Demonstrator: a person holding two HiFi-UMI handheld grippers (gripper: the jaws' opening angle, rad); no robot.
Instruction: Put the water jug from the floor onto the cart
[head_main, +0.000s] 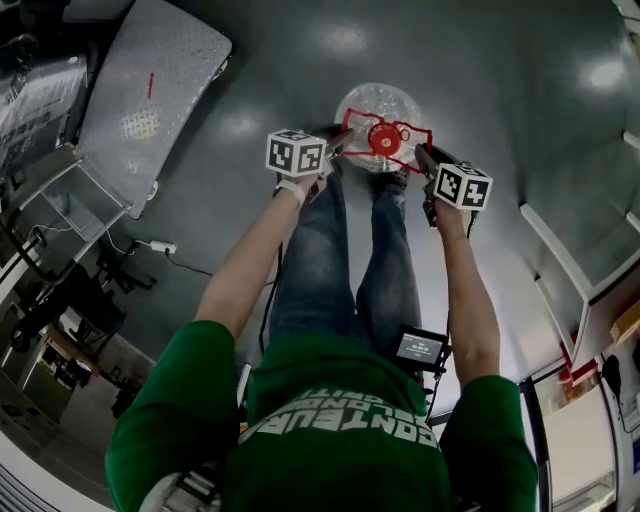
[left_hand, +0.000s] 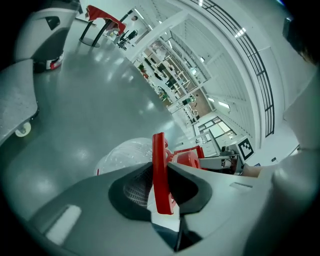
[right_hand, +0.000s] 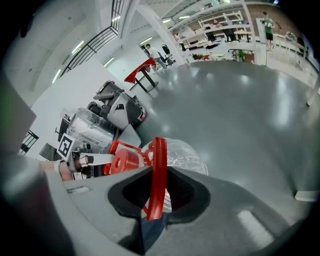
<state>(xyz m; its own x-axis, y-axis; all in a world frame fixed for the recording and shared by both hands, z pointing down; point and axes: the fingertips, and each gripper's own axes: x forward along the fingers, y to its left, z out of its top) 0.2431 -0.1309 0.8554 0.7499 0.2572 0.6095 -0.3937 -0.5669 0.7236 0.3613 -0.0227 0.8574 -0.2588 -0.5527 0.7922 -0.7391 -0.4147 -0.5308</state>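
A clear water jug (head_main: 376, 105) with a red cap and a red carrying frame (head_main: 385, 138) hangs above the grey floor, in front of the person's legs. My left gripper (head_main: 338, 143) is shut on the left bar of the frame. My right gripper (head_main: 422, 155) is shut on its right bar. In the left gripper view the red bar (left_hand: 159, 175) stands upright between the pads, with the jug's body (left_hand: 125, 155) behind it. The right gripper view shows the other bar (right_hand: 159, 175) pinched the same way, beside the red cap (right_hand: 125, 161). The grey platform cart (head_main: 150, 90) lies to the upper left.
The cart's deck edge and a caster (left_hand: 22, 131) show at the left of the left gripper view. A power strip with its cable (head_main: 160, 246) lies on the floor at left. White shelving (head_main: 560, 260) runs along the right. A red table (left_hand: 102, 17) stands far off.
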